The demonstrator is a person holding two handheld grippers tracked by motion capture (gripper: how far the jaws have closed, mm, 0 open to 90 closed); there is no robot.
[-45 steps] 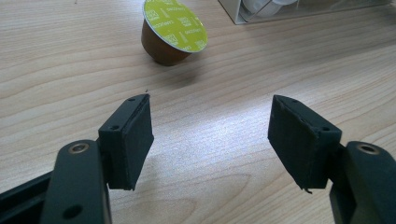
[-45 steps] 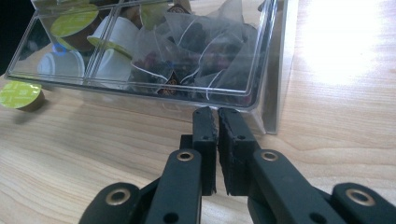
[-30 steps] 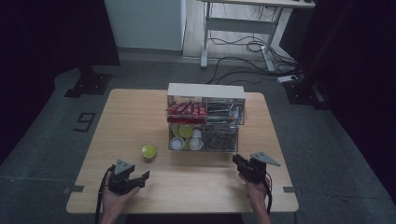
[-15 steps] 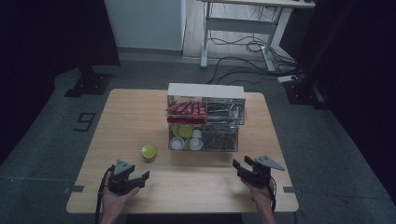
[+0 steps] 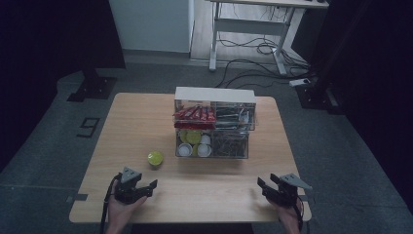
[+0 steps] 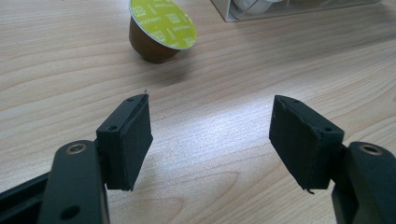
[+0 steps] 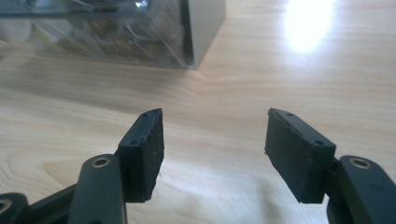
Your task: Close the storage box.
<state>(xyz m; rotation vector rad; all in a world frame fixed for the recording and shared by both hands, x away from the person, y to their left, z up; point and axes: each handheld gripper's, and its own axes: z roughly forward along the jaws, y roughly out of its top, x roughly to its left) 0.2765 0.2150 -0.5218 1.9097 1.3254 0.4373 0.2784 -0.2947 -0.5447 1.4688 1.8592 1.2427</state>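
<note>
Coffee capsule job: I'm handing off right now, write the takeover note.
Left gripper: open, empty, low over the table, aimed at the coffee capsule.
Right gripper: jaws just opened, empty, near the table's front right edge.
Capsule: upright, alone, left of the clear organizer, apart from it.
Done: nothing gripped yet.
Left: likely grasp the capsule and put it with the pods in the organizer's lower left compartment.

High view looks down; both gripper views skim the table, sharing perhaps the organizer.
</note>
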